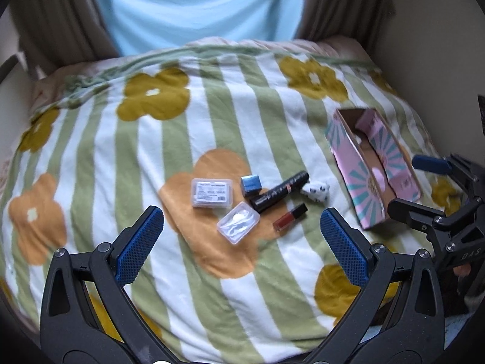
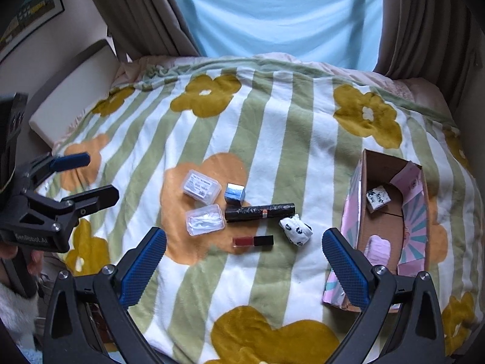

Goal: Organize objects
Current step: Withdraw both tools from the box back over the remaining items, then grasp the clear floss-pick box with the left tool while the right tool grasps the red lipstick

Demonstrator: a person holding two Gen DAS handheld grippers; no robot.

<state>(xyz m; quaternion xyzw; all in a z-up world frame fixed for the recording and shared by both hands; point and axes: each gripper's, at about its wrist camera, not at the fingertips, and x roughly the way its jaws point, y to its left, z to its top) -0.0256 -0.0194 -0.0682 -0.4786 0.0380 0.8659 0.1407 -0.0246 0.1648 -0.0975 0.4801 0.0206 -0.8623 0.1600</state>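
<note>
Right now both tongs are wide open and hold nothing. Up above the flowery blanket [image 2: 272, 127], the left gripper [image 1: 242, 242] and the right gripper [image 2: 244, 257] touch nothing. Small things lie together: two clear cases, a blue cube [image 2: 235, 194], a black tube [image 2: 260, 211], a red lipstick [image 2: 253, 241]. Beside them sits the pink box [image 2: 351, 212].

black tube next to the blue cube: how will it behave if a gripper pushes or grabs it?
The black tube is long, looks round and lies on its side, so a sideways push would likely roll it, though the plush blanket may damp that. It looks rigid. Its glossy surface could slip between the fingers; grasping across the middle seems safest.
</note>
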